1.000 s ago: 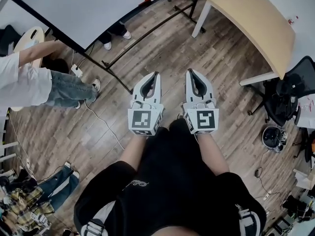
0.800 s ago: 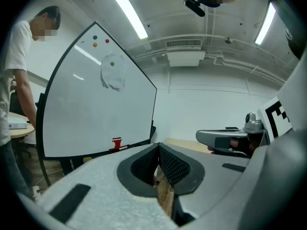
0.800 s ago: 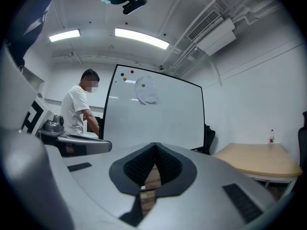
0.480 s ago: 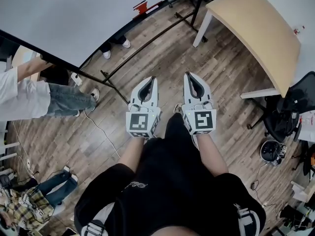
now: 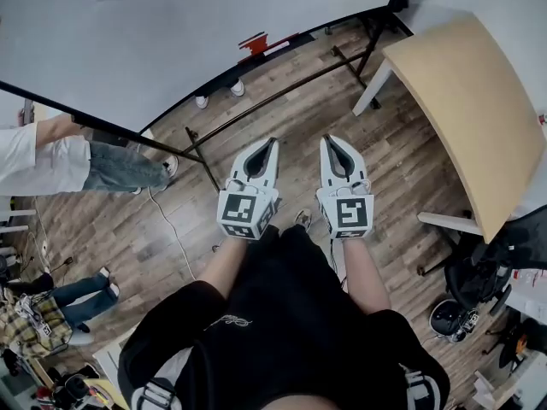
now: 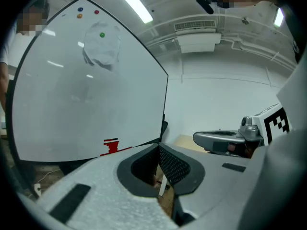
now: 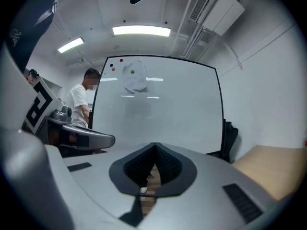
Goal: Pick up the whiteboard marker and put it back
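Note:
A large whiteboard (image 5: 171, 41) on a black stand fills the space ahead; in the left gripper view the whiteboard (image 6: 86, 95) is on the left, and in the right gripper view the whiteboard (image 7: 158, 109) is dead ahead. A small red object (image 5: 254, 43) sits on its lower ledge, and shows as a red object (image 6: 111, 146) in the left gripper view. No marker can be made out. My left gripper (image 5: 272, 142) and right gripper (image 5: 327, 139) are held side by side over the wood floor, pointing at the board. Both are shut with nothing between the jaws.
A light wooden table (image 5: 461, 101) stands to the right, with a black office chair (image 5: 504, 263) behind it. A person (image 5: 51, 156) stands at the left by the board. The stand's black foot bars (image 5: 273, 101) cross the floor ahead. A white cable (image 5: 171, 229) trails on the floor.
Both grippers have advanced together toward the whiteboard, which now fills more of the head view. The table has slid to the right. The jaws have stayed shut.

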A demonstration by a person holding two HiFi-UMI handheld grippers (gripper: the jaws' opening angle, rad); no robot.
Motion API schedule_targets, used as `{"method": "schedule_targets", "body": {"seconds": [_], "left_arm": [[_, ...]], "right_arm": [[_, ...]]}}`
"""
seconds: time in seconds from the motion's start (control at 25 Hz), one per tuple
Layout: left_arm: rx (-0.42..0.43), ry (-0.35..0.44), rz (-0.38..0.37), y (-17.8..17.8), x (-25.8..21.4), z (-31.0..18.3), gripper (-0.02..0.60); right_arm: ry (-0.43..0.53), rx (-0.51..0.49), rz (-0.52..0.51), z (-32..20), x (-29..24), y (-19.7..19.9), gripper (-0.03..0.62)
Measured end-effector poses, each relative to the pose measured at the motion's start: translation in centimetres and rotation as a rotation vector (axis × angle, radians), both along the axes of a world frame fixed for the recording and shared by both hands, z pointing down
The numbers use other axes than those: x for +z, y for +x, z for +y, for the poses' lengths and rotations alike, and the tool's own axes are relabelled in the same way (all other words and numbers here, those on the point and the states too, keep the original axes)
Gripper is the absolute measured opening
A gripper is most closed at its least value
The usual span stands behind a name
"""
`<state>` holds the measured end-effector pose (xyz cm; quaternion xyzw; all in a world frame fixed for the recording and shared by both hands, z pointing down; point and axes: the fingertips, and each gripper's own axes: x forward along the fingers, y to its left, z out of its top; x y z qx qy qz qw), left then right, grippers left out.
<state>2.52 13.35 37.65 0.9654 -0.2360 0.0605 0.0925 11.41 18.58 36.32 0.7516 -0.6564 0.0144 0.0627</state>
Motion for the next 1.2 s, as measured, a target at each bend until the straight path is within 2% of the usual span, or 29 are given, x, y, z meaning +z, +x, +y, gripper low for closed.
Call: {"method": "schedule_targets", "body": {"seconds": [0.28, 0.48, 0.64, 0.76, 0.96, 1.2], "left_arm": [[-0.054, -0.024, -0.036, 3.6, 1.6, -3.9, 0.005], [-0.097, -0.054, -0.043, 4.4, 3.0, -8.1, 0.005], [-0.119, -0.073, -0.04, 5.5, 4.0, -11.9, 0.005], [-0.134, -0.089, -0.036, 6.3, 4.9, -14.8, 0.005], [-0.166, -0.134, -0.033, 6.0, 6.8, -19.1, 0.005], [-0.185, -0.185, -0.029, 5.2, 9.0, -22.1, 0.005]], "right_arm": [[-0.041, -0.061, 0.009, -4.5, 1.4, 4.8, 0.0], [-0.085, -0.124, 0.052, -9.0, 2.3, 5.3, 0.001], [-0.133, -0.169, 0.126, -12.9, 3.0, 6.1, 0.001], [-0.189, -0.231, 0.214, -16.2, 3.4, 6.6, 0.002], [-0.298, -0.358, 0.468, -21.7, 4.7, 6.4, 0.001], [-0.412, -0.474, 0.692, -27.2, 7.2, 6.3, 0.001]]}}
